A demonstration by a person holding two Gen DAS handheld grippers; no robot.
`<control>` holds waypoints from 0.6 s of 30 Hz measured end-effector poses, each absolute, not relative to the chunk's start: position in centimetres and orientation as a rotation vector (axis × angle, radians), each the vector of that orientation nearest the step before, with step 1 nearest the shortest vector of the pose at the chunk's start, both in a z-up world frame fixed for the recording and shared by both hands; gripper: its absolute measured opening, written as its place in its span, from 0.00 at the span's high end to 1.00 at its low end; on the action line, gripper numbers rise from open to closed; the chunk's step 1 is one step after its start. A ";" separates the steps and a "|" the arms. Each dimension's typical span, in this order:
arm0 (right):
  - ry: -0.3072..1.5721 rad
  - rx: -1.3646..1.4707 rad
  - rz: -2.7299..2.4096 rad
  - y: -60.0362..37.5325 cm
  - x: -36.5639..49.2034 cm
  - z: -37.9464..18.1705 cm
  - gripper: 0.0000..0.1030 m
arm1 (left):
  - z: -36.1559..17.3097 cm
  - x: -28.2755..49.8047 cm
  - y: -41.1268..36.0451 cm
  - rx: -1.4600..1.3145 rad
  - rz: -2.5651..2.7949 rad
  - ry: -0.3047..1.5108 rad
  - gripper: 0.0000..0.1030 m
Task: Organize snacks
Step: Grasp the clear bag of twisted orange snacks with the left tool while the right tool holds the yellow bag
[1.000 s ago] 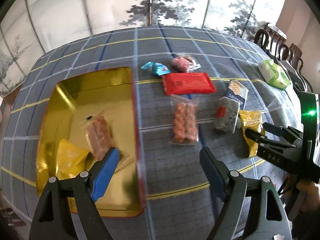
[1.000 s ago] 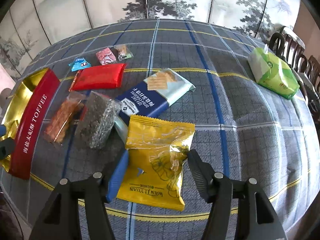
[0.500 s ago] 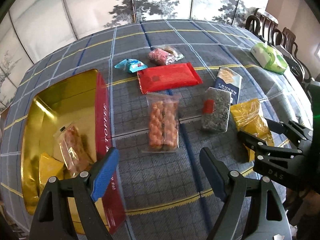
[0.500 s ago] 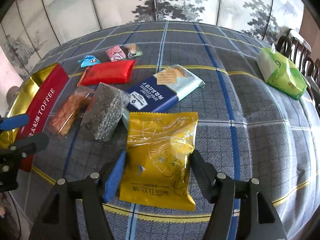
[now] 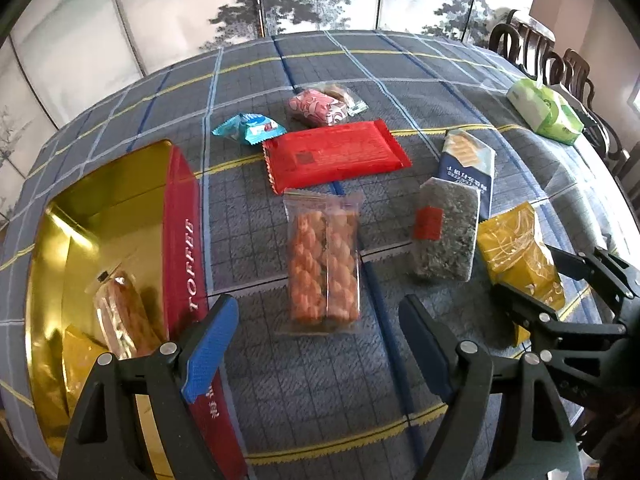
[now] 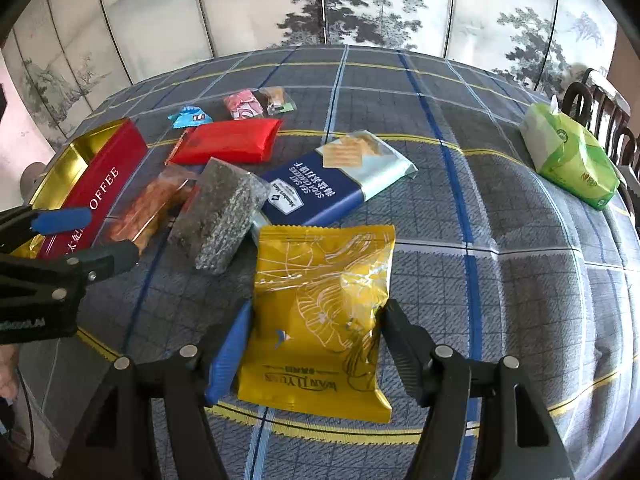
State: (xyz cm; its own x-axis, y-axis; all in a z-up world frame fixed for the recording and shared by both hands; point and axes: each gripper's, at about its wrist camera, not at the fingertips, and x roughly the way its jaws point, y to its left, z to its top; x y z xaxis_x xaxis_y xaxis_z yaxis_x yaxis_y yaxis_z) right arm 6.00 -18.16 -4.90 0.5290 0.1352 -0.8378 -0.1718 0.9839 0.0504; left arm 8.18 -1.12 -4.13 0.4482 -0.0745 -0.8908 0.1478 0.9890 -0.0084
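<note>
Covering table, plaid cloth [image 5: 400,80], painted screen [image 6: 360,8]

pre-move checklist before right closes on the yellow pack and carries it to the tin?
1. Yellow pack between the right gripper fingers: ok.
2. Pads pressing on it: not ok, it lies flat on the tablecloth.
3. Left gripper empty, above the twist-snack pack: ok.
4. Toffee tin open, room inside: ok.
5. Grey seaweed pack apart from the yellow pack: ok.
6. Left gripper out of the carry path: cannot tell.
</note>
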 end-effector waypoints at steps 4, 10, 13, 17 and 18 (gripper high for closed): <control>0.985 -0.042 0.189 -18.2 5.8 -4.9 0.34 | -4.6 9.1 -1.2 0.074 -0.133 1.120 0.26; 0.966 -0.036 0.188 -18.8 5.8 -4.9 0.39 | -4.8 9.6 -1.0 0.088 -0.108 1.118 0.33; 0.956 -0.024 0.169 -19.5 6.2 -4.9 0.41 | -4.8 9.7 -1.0 0.080 -0.112 1.125 0.33; 0.942 -0.018 0.114 -20.8 7.1 -4.9 0.41 | -4.8 9.9 -1.5 0.103 -0.108 1.118 0.33; 0.936 -0.012 0.092 -21.2 7.4 -4.9 0.41 | -4.7 9.8 -1.6 0.111 -0.109 1.114 0.33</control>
